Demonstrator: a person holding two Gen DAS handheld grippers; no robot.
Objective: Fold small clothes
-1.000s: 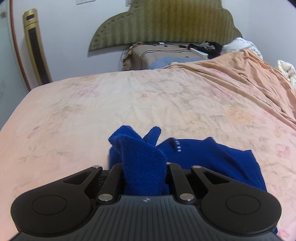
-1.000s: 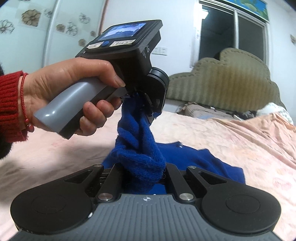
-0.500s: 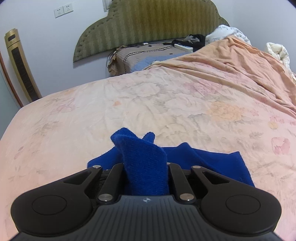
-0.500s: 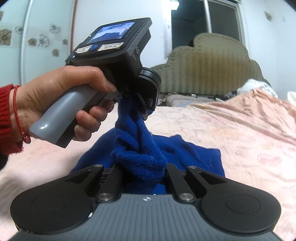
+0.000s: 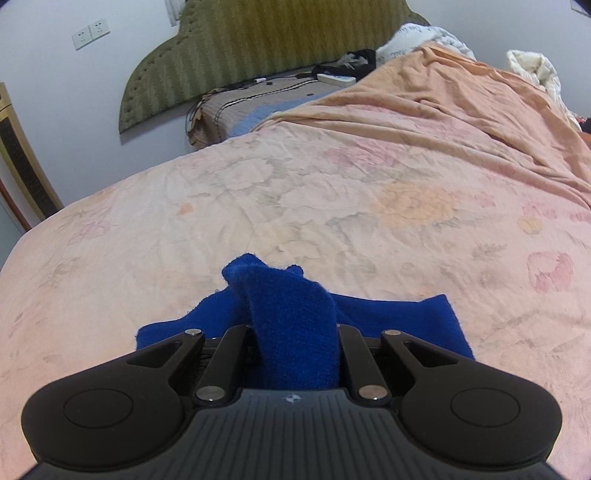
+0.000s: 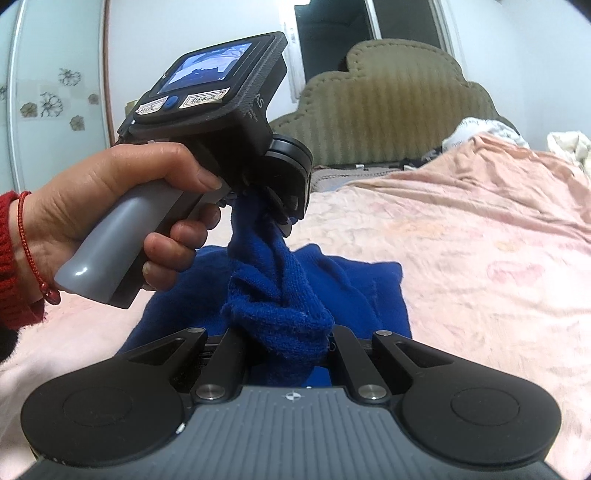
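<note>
Garment: blue knit top [image 5: 399,314], fuzzy deep-blue weave, lower part spread flat on the bedsheet [image 5: 332,192], one bunched edge lifted off it.
Left gripper [image 5: 293,354]: pinching a thick fold of the knit between both fingers.
Right gripper [image 6: 291,354]: clamped on a twisted rope of the same knit [image 6: 273,295].
Right wrist view only: left hand [image 6: 122,206] around a grey handle, red cuff, red cord at wrist; cloth strung taut from left gripper [image 6: 275,210] down to right.
Left wrist view only: wall sockets [image 5: 90,33], cluttered bed head, flat hem corner at right.
Surroundings: olive striped headboard [image 6: 395,107], peach floral sheet.
</note>
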